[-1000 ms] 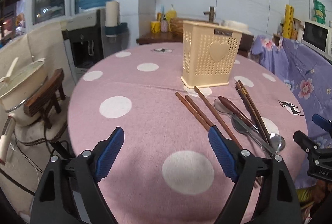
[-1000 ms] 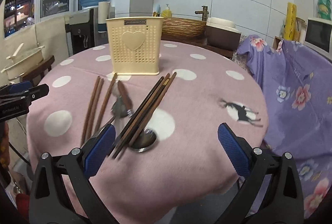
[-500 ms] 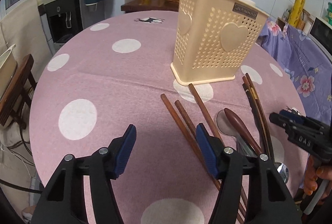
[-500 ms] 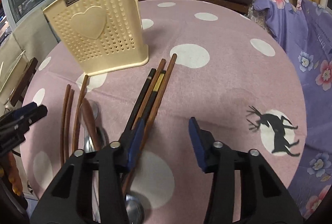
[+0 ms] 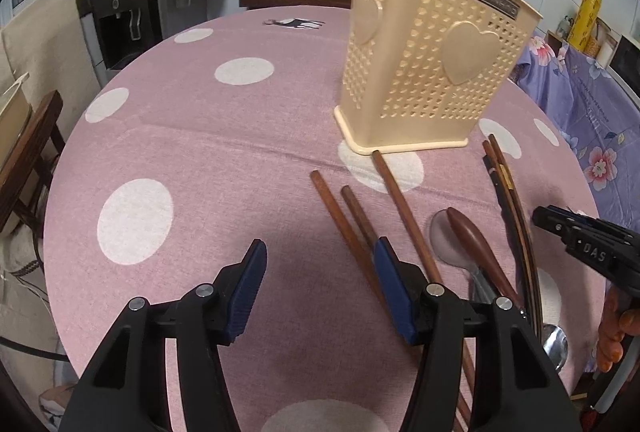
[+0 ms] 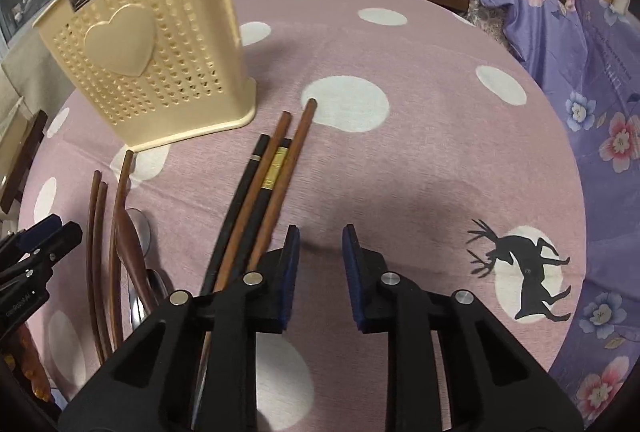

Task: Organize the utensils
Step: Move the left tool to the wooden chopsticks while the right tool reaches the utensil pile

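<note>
Chopsticks (image 6: 264, 191) lay loose on the table (image 5: 200, 159) before the holder (image 5: 424, 71); the left gripper (image 5: 318, 272) gaped wide, the right gripper (image 6: 318, 256) narrow, both empty, apparently approaching a first pick

Bare pink table (image 5: 192, 151) lies open ahead of my left claw (image 5: 318, 284) and to its left. To its right, brown chopsticks (image 5: 348, 228) crowd the cloth, and the cream holder (image 5: 424, 71) blocks the far side. My right claw (image 6: 320, 264) has open cloth ahead and to its right; the dark chopstick bundle (image 6: 260, 191) lies close on its left.
</note>
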`<action>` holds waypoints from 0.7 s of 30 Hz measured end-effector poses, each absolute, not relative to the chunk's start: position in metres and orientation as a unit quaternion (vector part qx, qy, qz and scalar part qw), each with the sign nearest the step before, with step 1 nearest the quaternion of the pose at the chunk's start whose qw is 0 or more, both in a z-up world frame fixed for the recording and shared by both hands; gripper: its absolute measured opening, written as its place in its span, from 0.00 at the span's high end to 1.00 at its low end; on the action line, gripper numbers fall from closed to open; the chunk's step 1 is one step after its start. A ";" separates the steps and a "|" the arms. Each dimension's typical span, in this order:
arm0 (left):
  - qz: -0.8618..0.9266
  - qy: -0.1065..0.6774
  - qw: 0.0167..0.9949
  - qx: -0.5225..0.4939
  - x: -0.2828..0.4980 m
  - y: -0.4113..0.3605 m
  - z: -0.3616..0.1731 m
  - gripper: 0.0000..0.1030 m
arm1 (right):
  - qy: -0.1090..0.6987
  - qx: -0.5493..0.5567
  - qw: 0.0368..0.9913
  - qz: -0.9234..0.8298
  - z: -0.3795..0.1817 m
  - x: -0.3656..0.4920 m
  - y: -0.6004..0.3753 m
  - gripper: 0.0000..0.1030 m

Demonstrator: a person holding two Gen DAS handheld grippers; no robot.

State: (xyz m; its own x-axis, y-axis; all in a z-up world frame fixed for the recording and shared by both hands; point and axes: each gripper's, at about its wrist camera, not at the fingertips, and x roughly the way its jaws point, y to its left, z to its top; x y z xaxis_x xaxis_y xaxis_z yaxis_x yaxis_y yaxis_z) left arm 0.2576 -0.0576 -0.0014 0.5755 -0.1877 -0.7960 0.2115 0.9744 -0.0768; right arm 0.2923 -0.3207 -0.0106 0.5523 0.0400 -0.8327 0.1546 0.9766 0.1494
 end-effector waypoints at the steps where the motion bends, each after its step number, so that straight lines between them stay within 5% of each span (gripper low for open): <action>1: -0.111 0.448 0.887 0.007 0.258 -0.055 -0.001 0.46 | 0.471 0.113 0.875 -0.029 -0.010 0.293 -0.323 0.78; 21: -0.109 0.456 0.884 -0.003 0.263 -0.063 -0.003 0.46 | 0.478 0.150 0.865 -0.026 -0.012 0.309 -0.318 0.79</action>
State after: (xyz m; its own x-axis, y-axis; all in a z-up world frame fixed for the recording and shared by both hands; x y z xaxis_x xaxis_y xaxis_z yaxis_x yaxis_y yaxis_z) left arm 0.2634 -0.0628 -0.0030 0.5612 -0.1950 -0.8044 0.1889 0.9764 -0.1049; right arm 0.3094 -0.3185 -0.0117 0.5418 0.0982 -0.8347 0.1879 0.9539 0.2342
